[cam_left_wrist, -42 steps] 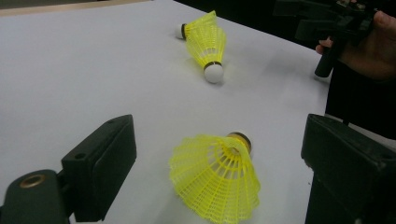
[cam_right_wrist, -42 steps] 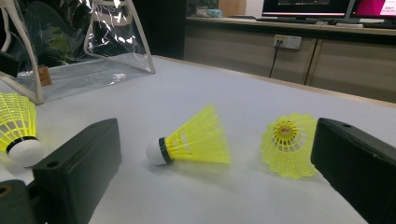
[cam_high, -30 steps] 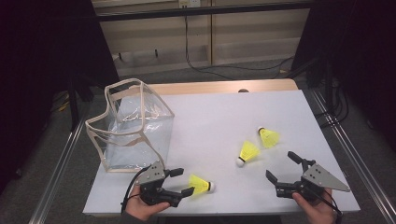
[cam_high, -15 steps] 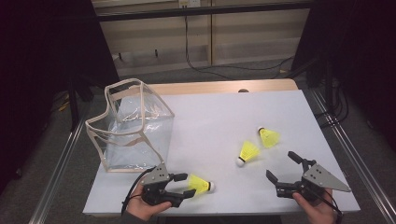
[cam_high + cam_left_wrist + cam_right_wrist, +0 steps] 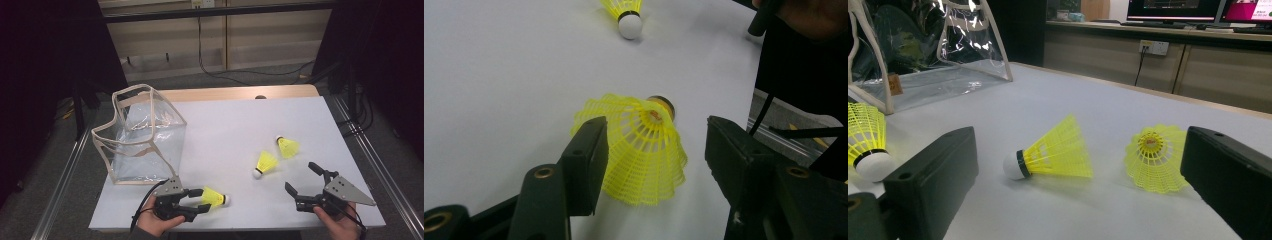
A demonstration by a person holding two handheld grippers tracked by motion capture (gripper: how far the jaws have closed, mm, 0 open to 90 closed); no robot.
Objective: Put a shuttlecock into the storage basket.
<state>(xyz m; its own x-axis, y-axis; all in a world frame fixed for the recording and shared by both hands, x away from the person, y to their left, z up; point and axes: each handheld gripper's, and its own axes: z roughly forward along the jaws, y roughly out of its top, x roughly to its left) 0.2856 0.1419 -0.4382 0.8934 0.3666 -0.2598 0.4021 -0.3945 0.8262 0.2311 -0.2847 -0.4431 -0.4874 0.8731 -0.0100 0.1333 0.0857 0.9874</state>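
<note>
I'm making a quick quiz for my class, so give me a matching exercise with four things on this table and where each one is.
1 clear bag
2 left gripper
3 right gripper
4 two loose shuttlecocks

a mid-table, right of centre
b jaws around a yellow shuttlecock, one touching its skirt
c far left, standing open
d near right edge, jaws apart, nothing between

Pairs: 1-c, 2-b, 3-d, 4-a

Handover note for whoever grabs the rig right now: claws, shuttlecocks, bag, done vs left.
Left claw: jaws have just been closing around the skirt of the nearest yellow plastic shuttlecock; one pad touches, the other shows a gap, so no grip yet.
Right claw: open, holds nothing, low over the white table.
Two more yellow shuttlecocks lie on the table near the right claw.
Clear plastic bag with beige trim: stands open at far left, no shuttlecock seen inside.
Done: nothing bagged. Left: probably grip, then bag all three.
</note>
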